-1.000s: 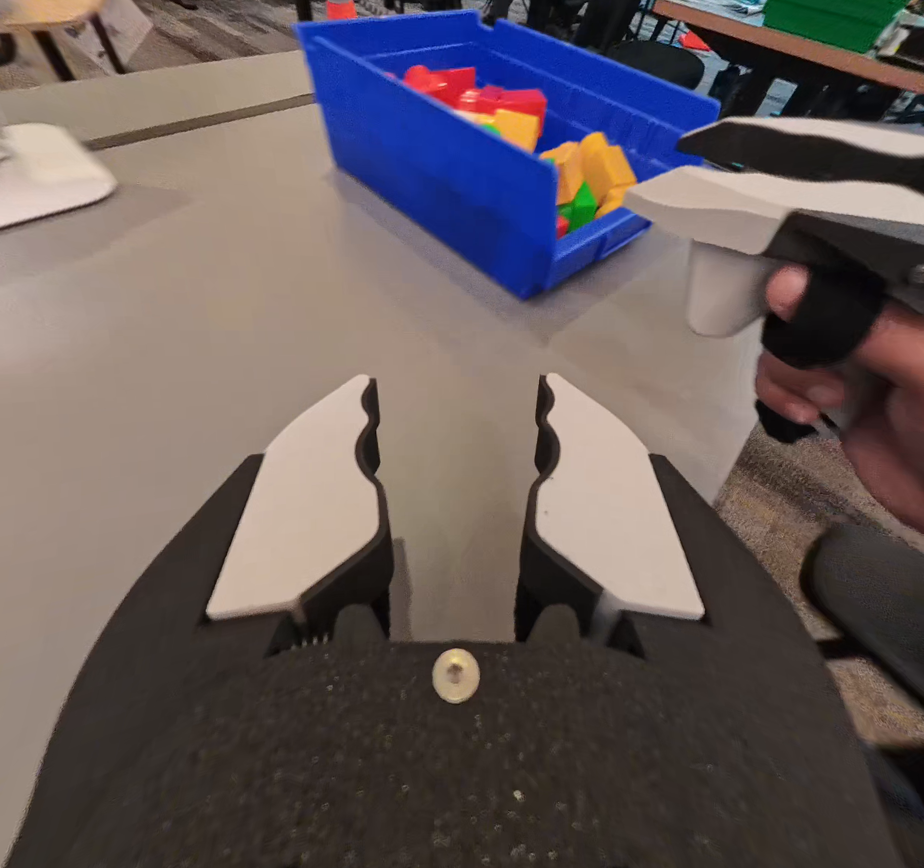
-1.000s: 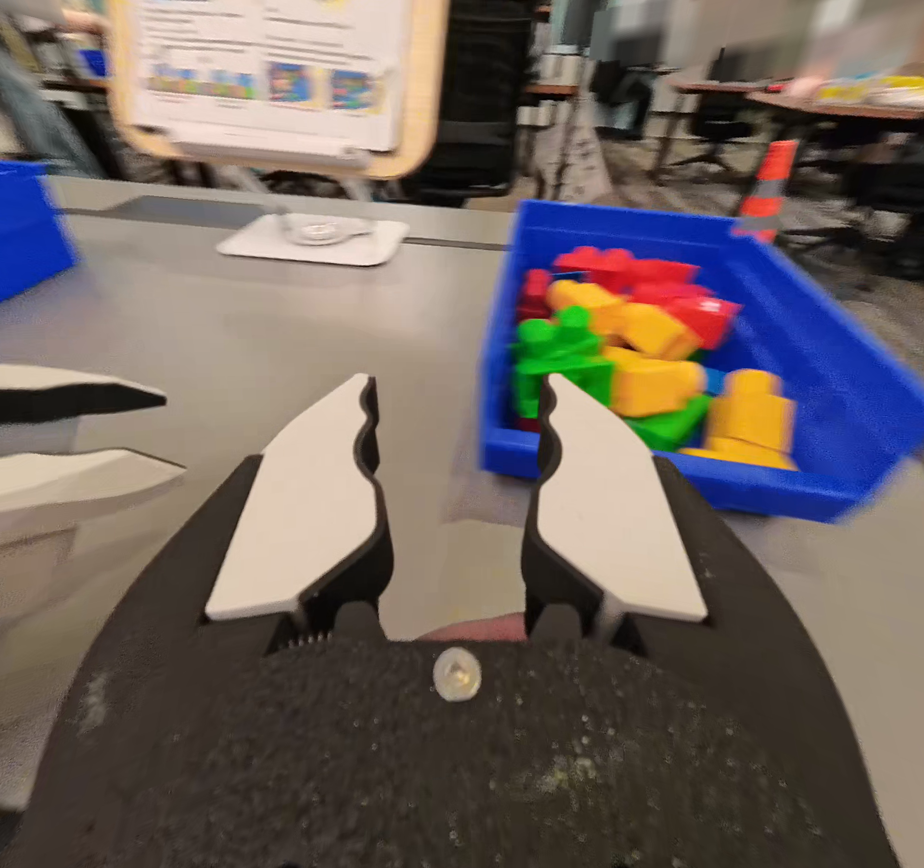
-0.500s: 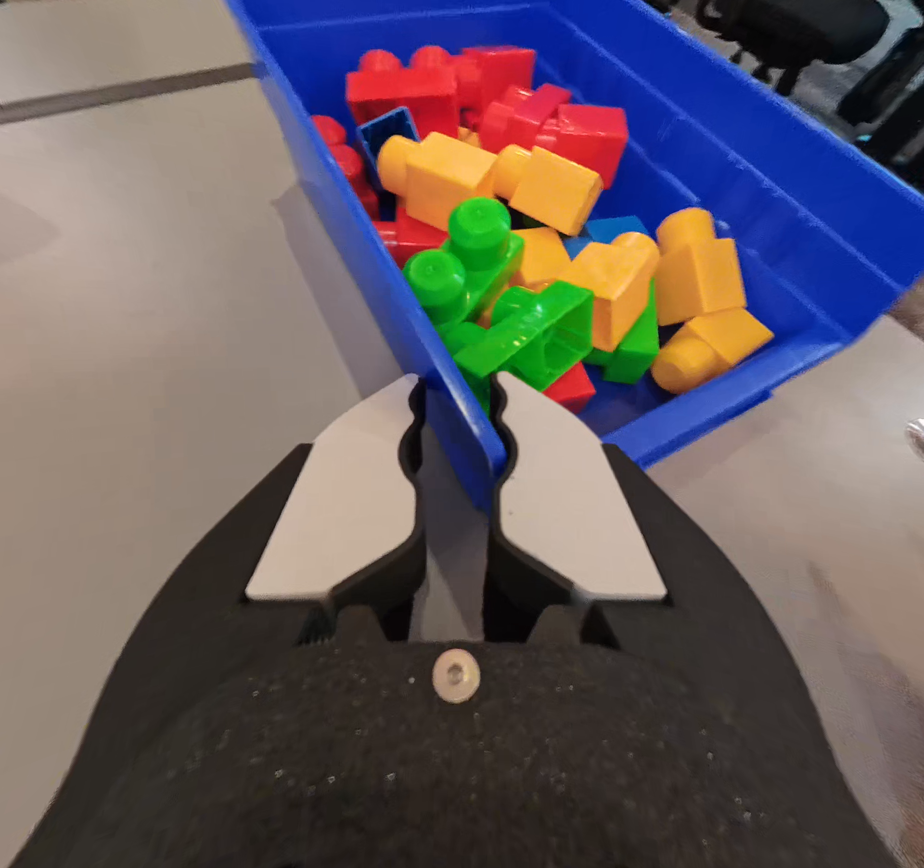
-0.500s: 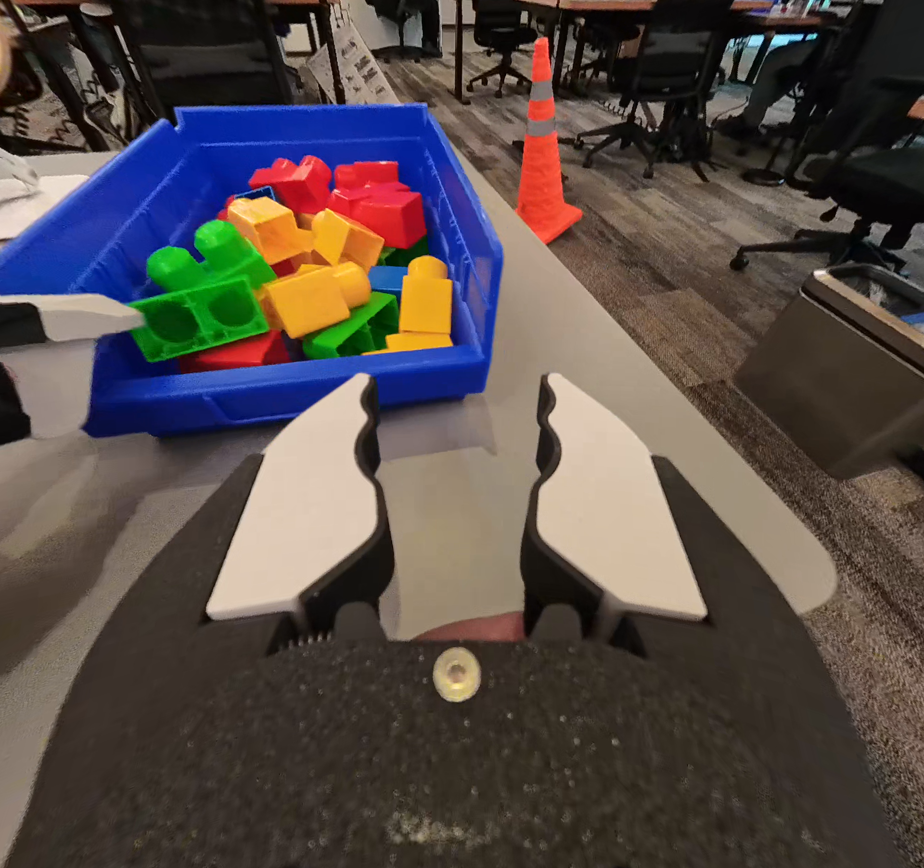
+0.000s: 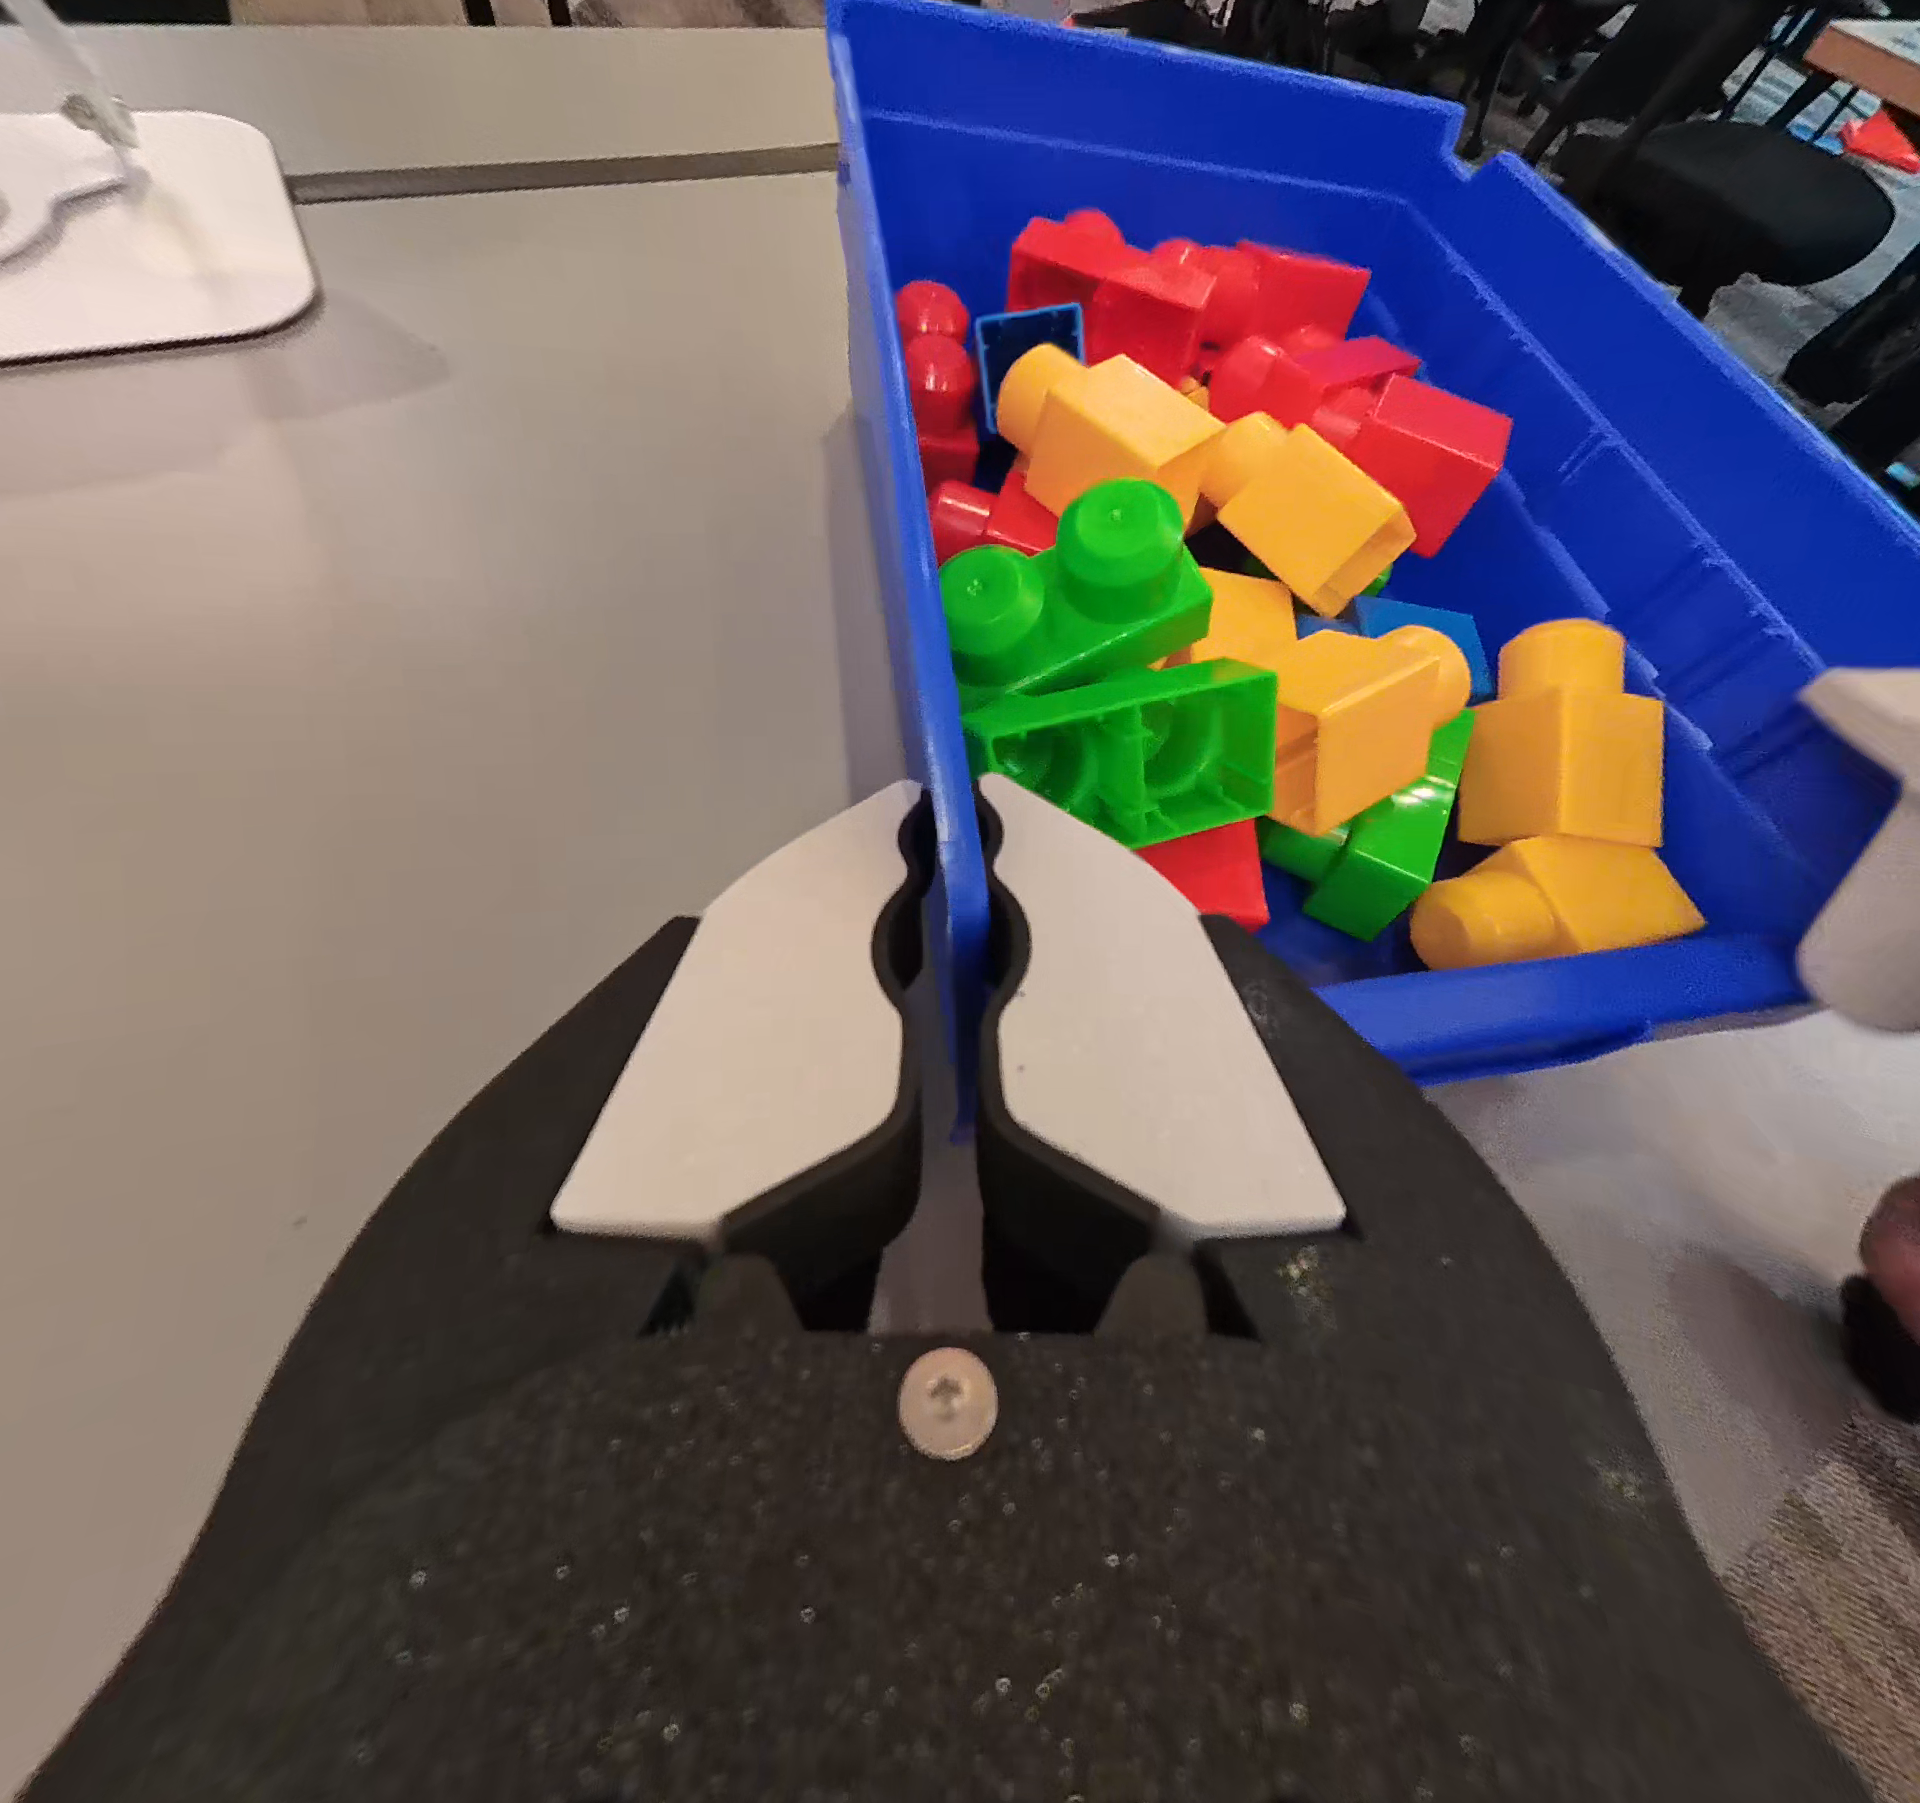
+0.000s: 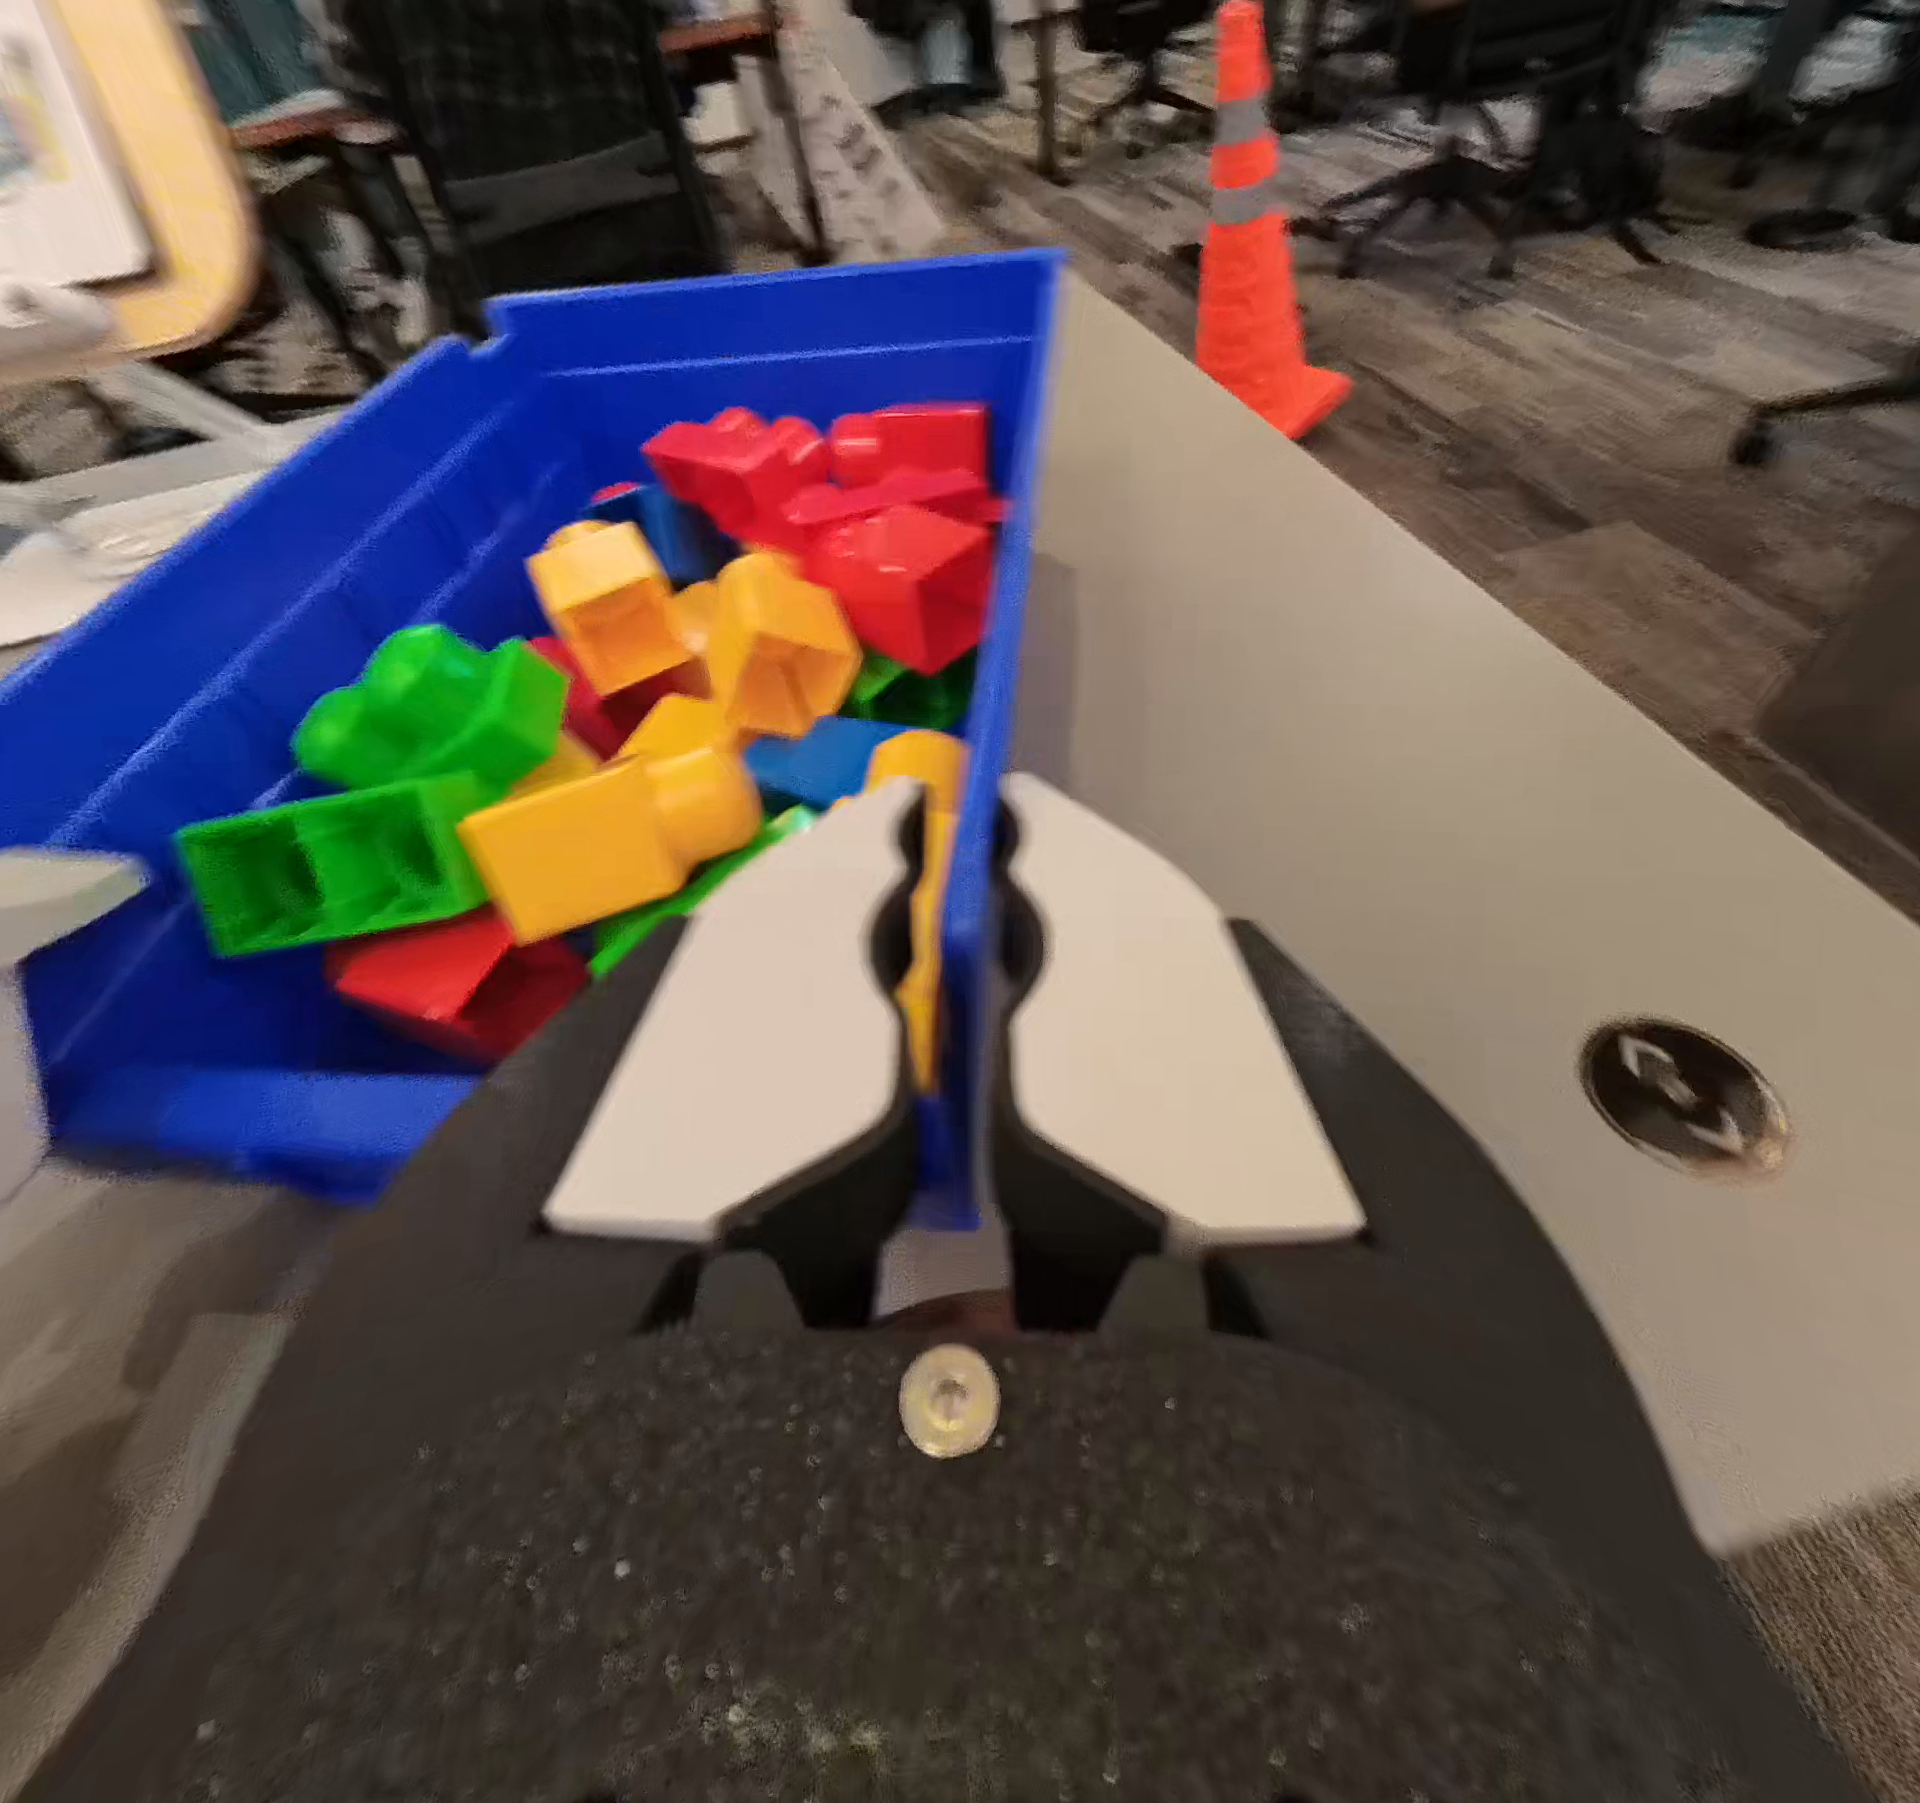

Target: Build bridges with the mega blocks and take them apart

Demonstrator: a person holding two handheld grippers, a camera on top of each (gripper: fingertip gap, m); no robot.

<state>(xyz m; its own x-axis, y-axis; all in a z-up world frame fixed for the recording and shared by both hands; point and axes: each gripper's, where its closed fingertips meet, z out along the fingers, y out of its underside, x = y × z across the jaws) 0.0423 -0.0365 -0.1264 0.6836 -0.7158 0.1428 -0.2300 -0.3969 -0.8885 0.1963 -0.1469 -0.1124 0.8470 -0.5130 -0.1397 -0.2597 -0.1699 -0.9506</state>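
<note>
A blue bin (image 5: 1621, 496) on the grey table (image 5: 436, 673) holds several red, yellow, green and blue mega blocks (image 5: 1226, 610). My left gripper (image 5: 951, 803) is shut on the bin's left side wall near the front corner. My right gripper (image 6: 961, 797) is shut on the bin's right side wall (image 6: 1003, 631) near its front corner. The bin and its blocks (image 6: 623, 704) show slightly blurred in the right wrist view. The right gripper's white tip (image 5: 1870, 818) shows at the right edge of the left wrist view.
A white stand base (image 5: 135, 236) sits on the table at back left. An orange cone (image 6: 1252, 236) stands on the floor beyond the table's right edge. A round grommet (image 6: 1683, 1099) is set in the table near that edge. Office chairs and desks stand behind. Spacing between my two grippers at the tips: around 20 cm.
Both grippers moved in to the bin from open positions over the table. The left closed on the left wall first; the right has now closed on the right wall.
</note>
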